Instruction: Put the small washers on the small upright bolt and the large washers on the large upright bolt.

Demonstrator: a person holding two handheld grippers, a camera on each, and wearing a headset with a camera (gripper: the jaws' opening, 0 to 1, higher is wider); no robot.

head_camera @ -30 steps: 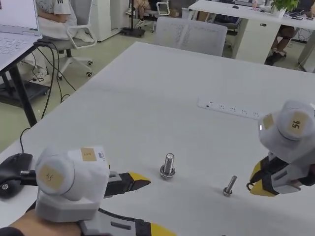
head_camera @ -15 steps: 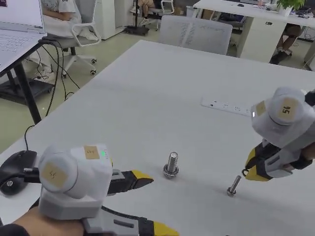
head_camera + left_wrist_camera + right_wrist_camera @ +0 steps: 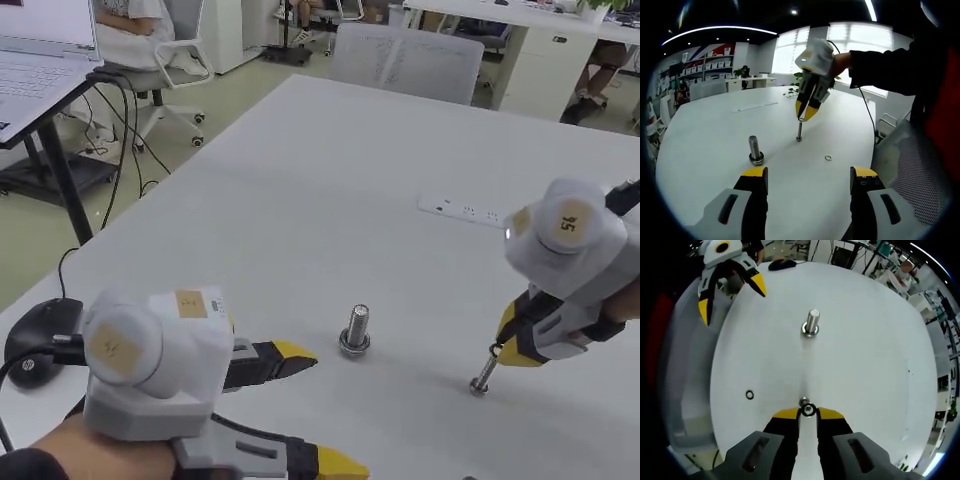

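surface (image 3: pixel 300 180): carries both bolts, the loose washer, the power strip and the mouse.
large bolt (image 3: pixel 354 332): upright on the near middle of the surface, left of the small bolt and well apart from it.
small bolt (image 3: pixel 484 372): directly under the right gripper (image 3: pixel 505 352).
held washer (image 3: pixel 808 410): between the right gripper's jaws, at the small bolt's top.
loose washer (image 3: pixel 829 158): flat on the surface, near the small bolt, on the person's side.
left gripper (image 3: pixel 810 172): at the near left, with the large bolt ahead of its left jaw.
power strip (image 3: pixel 462 212): behind the bolts, to the right.
mouse (image 3: pixel 35 345): at the surface's left edge, left of the left gripper.
laptop (image 3: pixel 40 60): off the surface, far left.
chair (image 3: pixel 405 62): at the far edge.
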